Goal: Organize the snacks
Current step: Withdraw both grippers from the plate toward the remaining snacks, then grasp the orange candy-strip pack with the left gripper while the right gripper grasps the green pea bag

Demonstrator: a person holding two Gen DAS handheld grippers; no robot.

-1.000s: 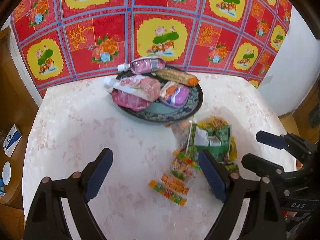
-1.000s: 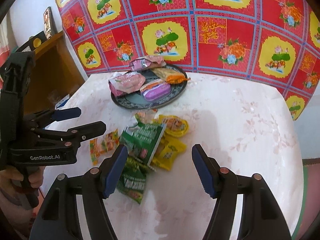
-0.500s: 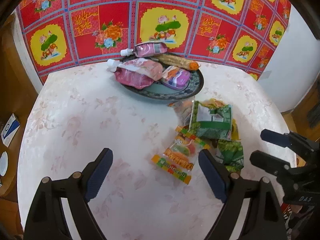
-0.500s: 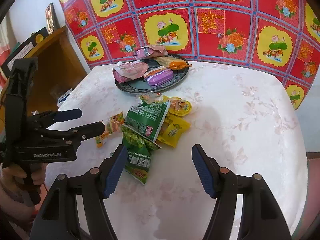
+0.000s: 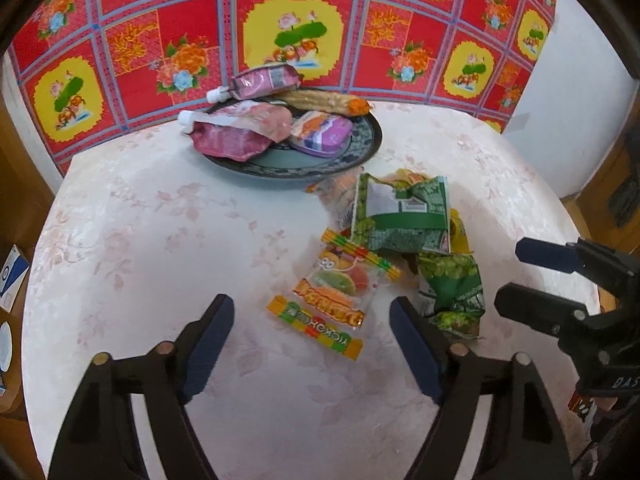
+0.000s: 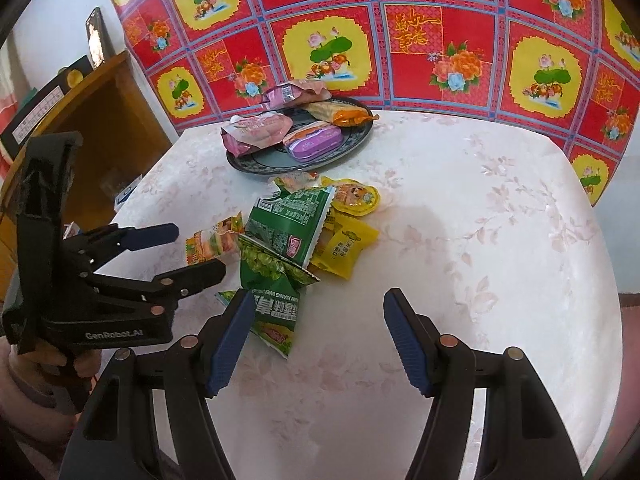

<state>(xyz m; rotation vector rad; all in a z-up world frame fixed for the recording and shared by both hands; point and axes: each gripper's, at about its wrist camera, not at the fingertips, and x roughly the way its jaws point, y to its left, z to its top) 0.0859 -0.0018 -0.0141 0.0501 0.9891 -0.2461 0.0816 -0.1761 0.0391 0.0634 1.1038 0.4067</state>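
The gummy candy packet (image 5: 338, 294) lies flat on the desk (image 5: 140, 240), just ahead of the left hand-held gripper (image 5: 312, 334) and centred in the gap between its 2 blue pads. Its long axis runs diagonally in the left wrist view, from the upper right near the green bags down toward the lower left edge of the pile. A grip across that axis looks like the natural next move. The left hand-held gripper is plainly the nearer one. Its jaws are closing, with the packet ahead of them and nothing pinched yet.

The packet is clear film printed with orange lettering and fruit-slice sweets, with striped yellow, green and red bands at both ends. It looks thin and crinkly, so I judge it may slide rather than lift if caught only by an edge.

Beside it, touching or overlapping, sit 2 green snack bags (image 6: 288, 228). Past them are 2 yellow packets (image 6: 348, 248). The right hand-held gripper (image 6: 320, 336) hangs spread and empty over the near end of the lower green bag.

Farther back, a dark patterned plate (image 5: 360, 148) already carries pink pouches and a purple packet.
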